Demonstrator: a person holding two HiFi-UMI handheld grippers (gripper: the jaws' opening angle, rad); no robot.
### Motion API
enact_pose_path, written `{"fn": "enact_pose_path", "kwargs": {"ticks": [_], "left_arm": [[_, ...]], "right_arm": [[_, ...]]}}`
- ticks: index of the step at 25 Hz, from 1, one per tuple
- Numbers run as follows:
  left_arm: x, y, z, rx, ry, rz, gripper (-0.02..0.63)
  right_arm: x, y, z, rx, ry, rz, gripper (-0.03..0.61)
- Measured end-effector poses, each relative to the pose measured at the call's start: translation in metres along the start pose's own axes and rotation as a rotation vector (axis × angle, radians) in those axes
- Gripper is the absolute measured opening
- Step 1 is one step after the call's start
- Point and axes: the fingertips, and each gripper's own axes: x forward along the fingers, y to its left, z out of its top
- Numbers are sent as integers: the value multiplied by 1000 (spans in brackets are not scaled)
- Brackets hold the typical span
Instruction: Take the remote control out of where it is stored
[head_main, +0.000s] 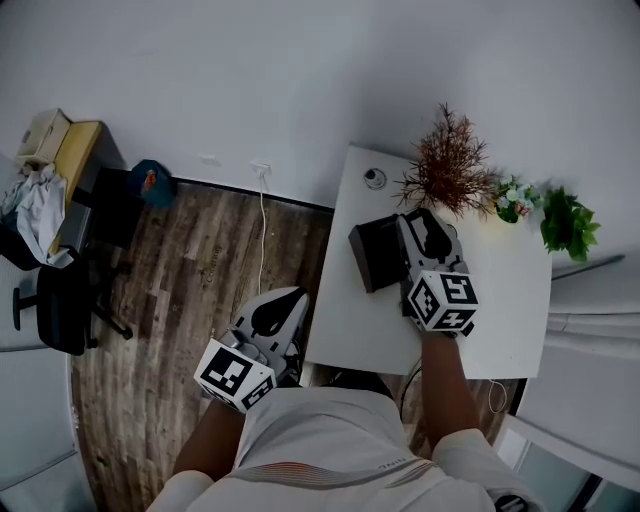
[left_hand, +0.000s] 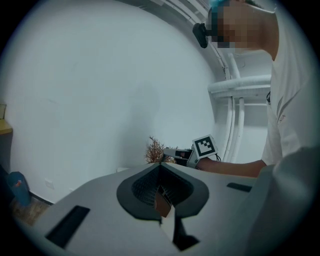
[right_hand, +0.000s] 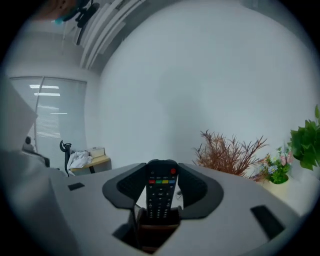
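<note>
- As recorded in the head view, the right gripper (head_main: 428, 232) hung over the white table (head_main: 500, 300), beside a black box (head_main: 372, 256); the left gripper (head_main: 272, 316) was off the table's edge.
- Left gripper view: jaws met at the tips, nothing between them.
- Right gripper view: jaws clamped the black remote control (right_hand: 160, 192), buttons facing the camera.

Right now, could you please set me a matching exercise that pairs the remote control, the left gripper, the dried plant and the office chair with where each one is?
Things:
1. remote control
2. left gripper
3. dried plant
4. office chair

Places:
A. on the wooden floor, at the head view's far left
B. on the far side of the white table, near the wall
C. gripped by the right gripper
D. shut and empty, beside the table, over the floor

Pairs: 1-C, 2-D, 3-B, 4-A.
</note>
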Motion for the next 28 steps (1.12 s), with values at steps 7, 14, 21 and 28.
{"fn": "enact_pose_path", "kwargs": {"ticks": [7, 14, 21, 28], "left_arm": [[23, -29, 4, 21, -2, -93, 9], [52, -65, 1, 38, 12, -181, 9], [67, -85, -8, 31, 21, -201, 9], [78, -89, -12, 26, 34, -179, 9]], "right_arm": [[-72, -45, 34, 7, -32, -71, 204], [-130, -113, 6, -182, 138, -170, 203], [-150, -167, -90, -449, 525, -149, 202], [-155, -197, -170, -594, 841, -84, 202]]}}
